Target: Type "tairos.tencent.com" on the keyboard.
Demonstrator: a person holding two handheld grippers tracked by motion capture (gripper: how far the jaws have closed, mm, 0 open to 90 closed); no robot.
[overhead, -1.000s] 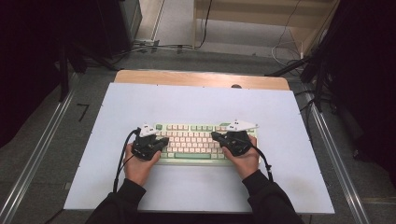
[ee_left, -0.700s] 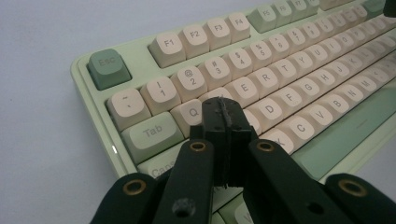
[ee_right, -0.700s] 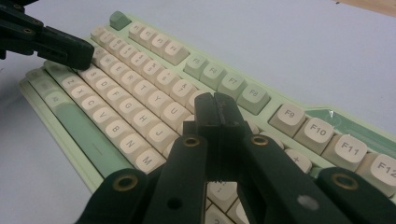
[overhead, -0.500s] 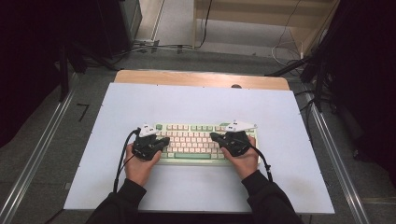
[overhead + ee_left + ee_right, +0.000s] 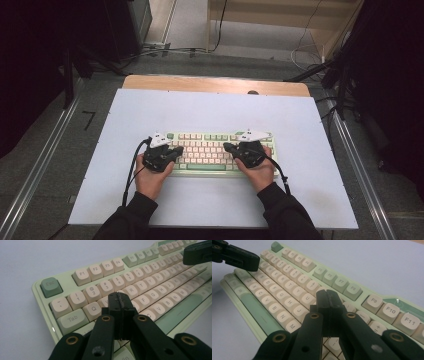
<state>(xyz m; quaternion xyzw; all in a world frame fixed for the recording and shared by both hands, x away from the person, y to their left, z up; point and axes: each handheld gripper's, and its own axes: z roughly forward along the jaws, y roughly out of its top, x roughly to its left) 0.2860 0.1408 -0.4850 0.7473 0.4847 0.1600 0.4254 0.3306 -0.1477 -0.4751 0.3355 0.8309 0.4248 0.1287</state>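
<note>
Over the keyboard (image 5: 207,152), left hand-held gripper (image 5: 119,300) and right hand-held gripper (image 5: 327,297) closed empty, keys beneath hidden

sleeves (image 5: 280,215): person's wearing dark long ones, both arms
left gripper (image 5: 120,301): all black, brass-looking rivets showing on the linkage arms
right gripper (image 5: 327,298): same black build, same brass rivets
plates (image 5: 252,134): pale grey, three-cornered, one sitting on each
cables (image 5: 131,172): black, one trailing off each
</note>
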